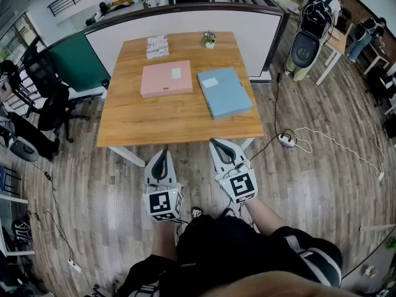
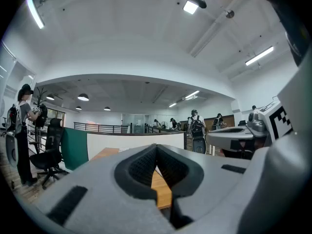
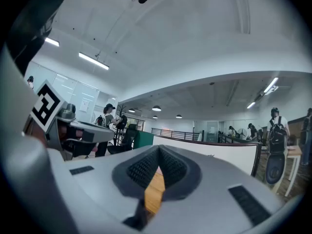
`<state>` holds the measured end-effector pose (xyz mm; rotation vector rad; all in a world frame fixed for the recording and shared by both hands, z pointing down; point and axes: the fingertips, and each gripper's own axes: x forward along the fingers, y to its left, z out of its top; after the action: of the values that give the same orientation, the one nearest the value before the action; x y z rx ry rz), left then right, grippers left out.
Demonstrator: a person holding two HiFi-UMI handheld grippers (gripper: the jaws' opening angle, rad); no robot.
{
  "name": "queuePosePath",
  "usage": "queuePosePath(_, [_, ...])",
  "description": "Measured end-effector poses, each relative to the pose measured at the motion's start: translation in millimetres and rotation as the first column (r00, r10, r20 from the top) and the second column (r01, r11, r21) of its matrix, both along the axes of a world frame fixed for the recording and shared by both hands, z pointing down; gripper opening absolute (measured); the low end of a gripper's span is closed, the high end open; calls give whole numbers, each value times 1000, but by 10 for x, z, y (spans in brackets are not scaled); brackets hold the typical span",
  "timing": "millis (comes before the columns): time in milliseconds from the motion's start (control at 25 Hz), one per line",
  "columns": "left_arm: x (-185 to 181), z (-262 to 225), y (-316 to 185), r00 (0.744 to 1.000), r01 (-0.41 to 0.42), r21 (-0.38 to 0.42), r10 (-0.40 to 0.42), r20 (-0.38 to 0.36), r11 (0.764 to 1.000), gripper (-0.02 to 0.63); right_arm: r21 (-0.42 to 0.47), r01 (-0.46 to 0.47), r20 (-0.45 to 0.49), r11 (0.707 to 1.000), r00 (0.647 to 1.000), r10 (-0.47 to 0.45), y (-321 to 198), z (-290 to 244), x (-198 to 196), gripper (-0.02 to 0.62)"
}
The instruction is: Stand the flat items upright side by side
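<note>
While the pink folder (image 1: 166,78) is laid flat crosswise and the blue folder (image 1: 225,91) lengthwise on the wooden table (image 1: 179,121), both are found ahead of the grippers. The left gripper (image 1: 162,156) is held nearer the pink one and the right gripper (image 1: 219,146) nearer the blue; both pairs of jaws are pressed together, empty.

No words or numbers can be read anywhere. The pink folder (image 1: 166,79) carries a white label (image 1: 176,73) and the blue folder (image 1: 225,91) a second label (image 1: 210,82). Both look blank, though perhaps they are only too small to read. The left gripper (image 1: 162,153) and right gripper (image 1: 219,144) bear black-and-white square markers (image 1: 162,203), patterns rather than lettering.
</note>
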<state>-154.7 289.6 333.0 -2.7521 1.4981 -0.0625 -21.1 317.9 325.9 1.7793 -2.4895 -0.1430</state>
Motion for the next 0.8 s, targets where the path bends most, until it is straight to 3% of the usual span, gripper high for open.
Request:
queuePosePath(200, [-299,31,-230,1000,-17,-9,17,-10,1000,0,12,-15,-1,1000,1000,15,-186,55,-276,5])
queuePosePath(480, [-335,230,-407,998,-56,-45,56,8,997,3,-44,0,-13,999,1000,-1,-408,203,-462,20])
queuePosePath(600, [-322,387,-547,996,-77,-94,81,34,993,157,-70,20,-3,997,1000,-20,-580,355,-475,93])
queuePosePath(800, [-296,501,-904,998,-60,-138,63,18,989,183,-86,54,-3,995,999,-54,-926,460,-413,143])
